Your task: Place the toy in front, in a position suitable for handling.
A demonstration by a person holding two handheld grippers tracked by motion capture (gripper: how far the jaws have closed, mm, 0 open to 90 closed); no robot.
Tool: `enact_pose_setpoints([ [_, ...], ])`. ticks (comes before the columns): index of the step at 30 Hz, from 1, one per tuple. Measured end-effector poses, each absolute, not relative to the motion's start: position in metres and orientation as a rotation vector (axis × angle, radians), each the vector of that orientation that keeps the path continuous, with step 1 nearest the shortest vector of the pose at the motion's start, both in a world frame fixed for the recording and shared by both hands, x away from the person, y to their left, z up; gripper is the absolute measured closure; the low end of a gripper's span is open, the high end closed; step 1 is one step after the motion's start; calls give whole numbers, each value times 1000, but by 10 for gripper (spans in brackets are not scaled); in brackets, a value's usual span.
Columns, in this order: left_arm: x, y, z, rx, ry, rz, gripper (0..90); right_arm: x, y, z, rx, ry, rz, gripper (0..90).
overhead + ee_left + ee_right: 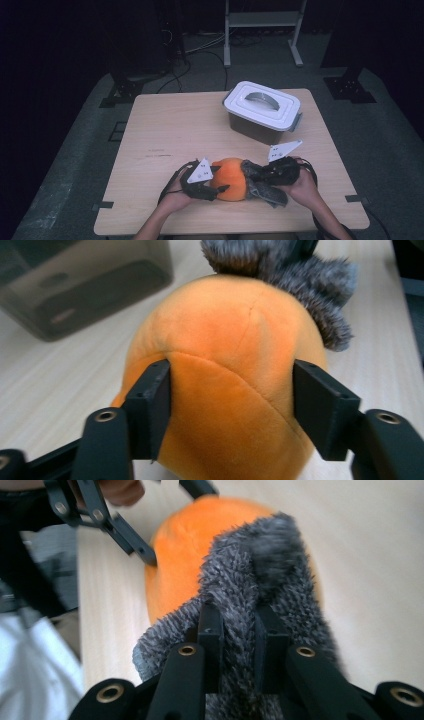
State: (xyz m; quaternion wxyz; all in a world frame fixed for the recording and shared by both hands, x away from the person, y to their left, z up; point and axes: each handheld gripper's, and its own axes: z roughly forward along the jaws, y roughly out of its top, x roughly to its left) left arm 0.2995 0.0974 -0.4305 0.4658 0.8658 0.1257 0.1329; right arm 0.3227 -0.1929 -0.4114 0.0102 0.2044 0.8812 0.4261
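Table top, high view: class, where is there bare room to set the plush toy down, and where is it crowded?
Free: the table's wide left half, from the far edge down to the left gripper, and the near right corner. Crowded: the far right, where the lidded box stands, and the near middle, where both grippers, right one, clamp the toy.

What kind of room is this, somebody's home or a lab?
Likely a lab or recording studio: dark curtained walls, loose cables on grey floor, a lone wooden table, and a hand-held left gripper around a plush toy.

The table (165,130) is lit from above while the room behind stays dark; both gripper views are soft, blurred close up.
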Motion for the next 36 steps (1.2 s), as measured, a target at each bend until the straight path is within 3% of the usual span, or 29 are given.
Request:
enact_pose_setpoints([
  [4, 305, 102, -424, 2056, 392, 268, 183, 315, -188, -413, 565, 2797, 1305, 767],
  [6, 307, 102, -426, 2066, 409, 245, 172, 310, -184, -414, 523, 2826, 1306, 767],
  [13, 303, 100, -430, 2146, 348, 254, 324, 313, -193, -413, 553, 2833, 1274, 769],
  [36, 300, 108, -433, 2170, 308, 211, 319, 315, -200, -408, 635, 2761, 1274, 768],
])
